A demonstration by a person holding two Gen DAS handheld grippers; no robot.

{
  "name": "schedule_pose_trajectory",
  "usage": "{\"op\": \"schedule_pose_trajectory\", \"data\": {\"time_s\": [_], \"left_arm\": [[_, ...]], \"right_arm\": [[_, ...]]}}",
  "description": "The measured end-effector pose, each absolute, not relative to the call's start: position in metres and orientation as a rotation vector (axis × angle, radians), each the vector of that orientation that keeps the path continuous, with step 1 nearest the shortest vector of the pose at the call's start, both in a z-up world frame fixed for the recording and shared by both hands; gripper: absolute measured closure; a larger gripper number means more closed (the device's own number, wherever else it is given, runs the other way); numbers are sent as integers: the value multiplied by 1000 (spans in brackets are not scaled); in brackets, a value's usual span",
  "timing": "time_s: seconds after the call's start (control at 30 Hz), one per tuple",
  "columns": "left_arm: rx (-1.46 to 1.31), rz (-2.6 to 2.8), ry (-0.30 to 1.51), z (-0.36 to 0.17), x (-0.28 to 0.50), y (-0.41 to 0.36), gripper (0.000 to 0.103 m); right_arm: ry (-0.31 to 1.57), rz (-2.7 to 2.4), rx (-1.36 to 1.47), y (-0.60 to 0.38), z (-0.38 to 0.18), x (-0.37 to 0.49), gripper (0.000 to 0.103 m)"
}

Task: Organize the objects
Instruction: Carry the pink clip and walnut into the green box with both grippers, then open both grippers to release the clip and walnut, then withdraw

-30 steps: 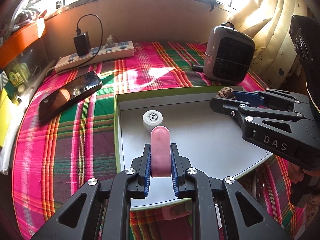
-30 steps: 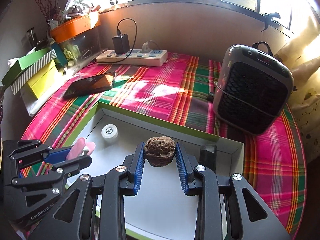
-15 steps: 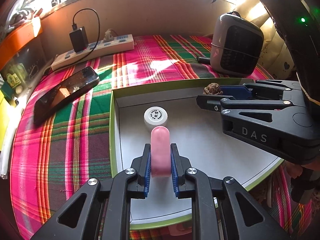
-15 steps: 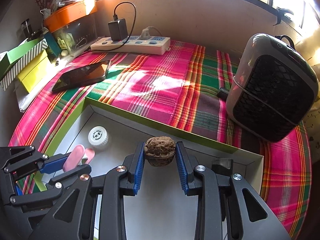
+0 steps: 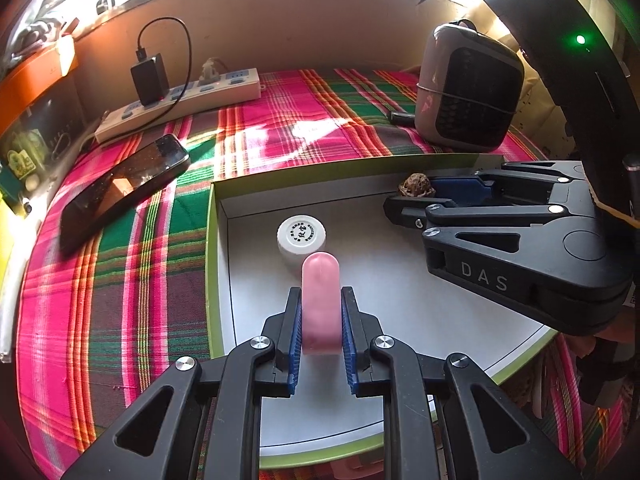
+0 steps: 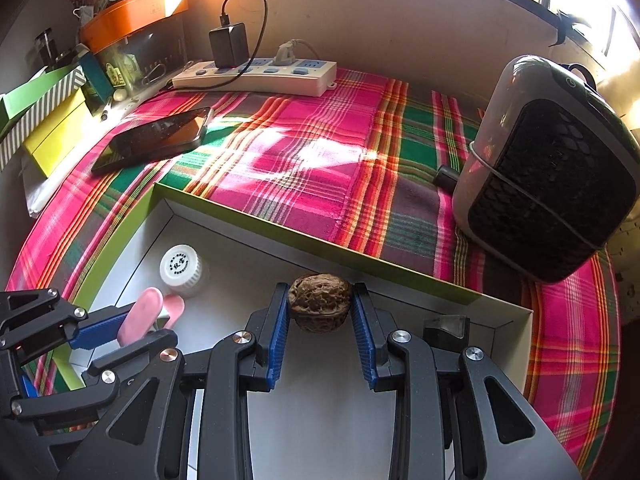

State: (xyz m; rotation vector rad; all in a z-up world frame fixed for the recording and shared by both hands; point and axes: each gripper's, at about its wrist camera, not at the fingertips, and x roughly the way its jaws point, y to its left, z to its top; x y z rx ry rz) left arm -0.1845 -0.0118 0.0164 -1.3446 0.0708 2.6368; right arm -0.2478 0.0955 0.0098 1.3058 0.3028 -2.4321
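Observation:
My left gripper is shut on a pink rounded piece, held over the left part of a green-rimmed box with a white floor. A white round cap stands on the box floor just beyond the pink piece. My right gripper is shut on a brown walnut above the box floor, near the box's far wall. In the right wrist view the left gripper shows at the lower left with the pink piece. A small dark block sits in the box's right corner.
On the plaid cloth lie a black phone and a white power strip with a charger. A grey and black heater stands at the right. Coloured boxes and an orange tub crowd the left side.
The right gripper has moved forward and a little down with the walnut, so it now hangs nearer the box's far wall. The left gripper has barely moved.

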Motion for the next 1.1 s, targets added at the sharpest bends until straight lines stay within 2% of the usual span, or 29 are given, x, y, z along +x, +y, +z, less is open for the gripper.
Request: {"op": "schedule_pose_trajectory", "data": {"time_s": [0.4, 0.57, 0.67, 0.83, 1.1], "left_arm": [[-1348, 2630, 72, 17, -184, -12, 86], [-1345, 2616, 65, 18, -183, -10, 80], [-1344, 2609, 56, 19, -182, -11, 76], [-1340, 2603, 47, 21, -180, -12, 70], [-1313, 2592, 43, 31, -169, -16, 66]], "right_arm": [[331, -2443, 1325, 94, 8, -247, 71], [333, -2459, 1312, 94, 12, -246, 71], [327, -2472, 1305, 95, 15, -245, 64], [300, -2490, 1297, 99, 21, -240, 63], [217, -2544, 1250, 110, 39, -221, 60]]}}
